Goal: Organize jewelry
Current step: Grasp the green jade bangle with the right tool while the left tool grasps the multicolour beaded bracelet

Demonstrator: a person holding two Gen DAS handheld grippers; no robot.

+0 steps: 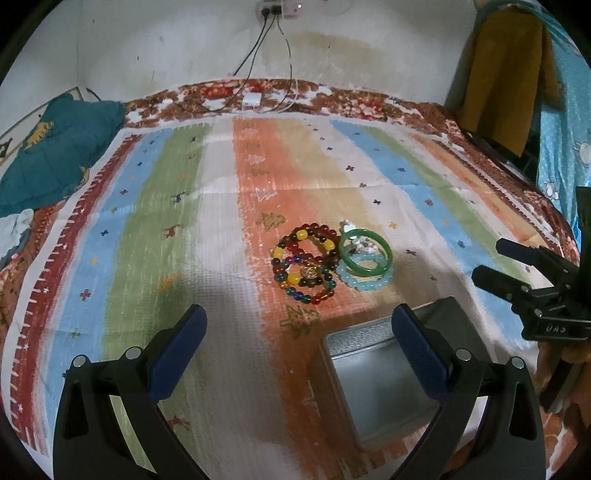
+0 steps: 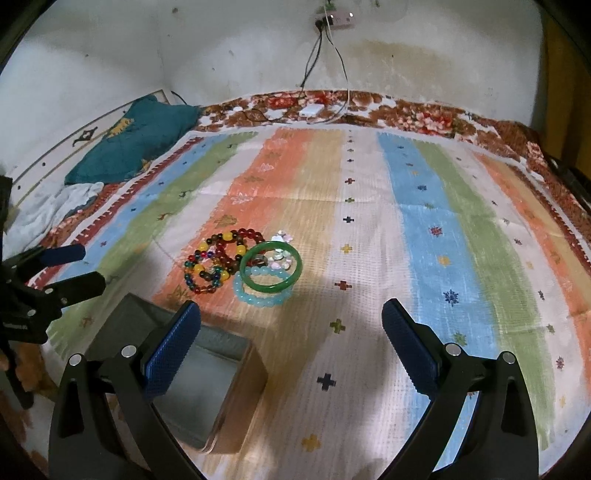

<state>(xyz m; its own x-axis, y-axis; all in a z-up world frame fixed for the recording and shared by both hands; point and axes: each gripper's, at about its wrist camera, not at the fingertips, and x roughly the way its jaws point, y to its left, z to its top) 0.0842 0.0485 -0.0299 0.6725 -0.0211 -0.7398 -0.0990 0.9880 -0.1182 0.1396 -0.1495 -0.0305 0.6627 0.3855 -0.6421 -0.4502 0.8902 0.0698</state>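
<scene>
In the left wrist view, the left tongs (image 1: 299,328) are hanging spread wide apart over a bed covered by a striped cloth (image 1: 155,206), with nothing between their blue pads (image 1: 177,354). Ahead of them a heap of jewelry is lying on the orange stripe: a multicoloured bead bracelet (image 1: 304,264) with red, yellow and dark beads is sitting just left of a green bangle (image 1: 365,253), and the bangle is resting on top of a pale blue bead bracelet (image 1: 364,278). A few small pale pieces (image 1: 349,227) are showing at and inside the bangle's far rim; what they are cannot be told. An open grey box (image 1: 373,384) is standing on the cloth just nearer than the heap, partly behind the right-hand pad. The right tongs (image 1: 487,260) are reaching in from the right edge, their two dark fingers parted and holding nothing. A teal pillow (image 1: 55,151) is lying at the far left, and cables (image 1: 273,55) are hanging from a wall socket (image 1: 277,9).

In the right wrist view, the right tongs (image 2: 291,328) are gaping open above the cloth (image 2: 424,206), empty. The green bangle (image 2: 271,267) is lying ahead, overlapping the pale blue bead bracelet (image 2: 260,291), with the multicoloured bead bracelet (image 2: 218,258) touching it on the left. The open grey box (image 2: 207,384) is sitting near the lower left, partly behind the left-hand pad (image 2: 173,350). The left tongs (image 2: 75,269) are entering from the left edge, their fingers apart and gripping nothing.
</scene>
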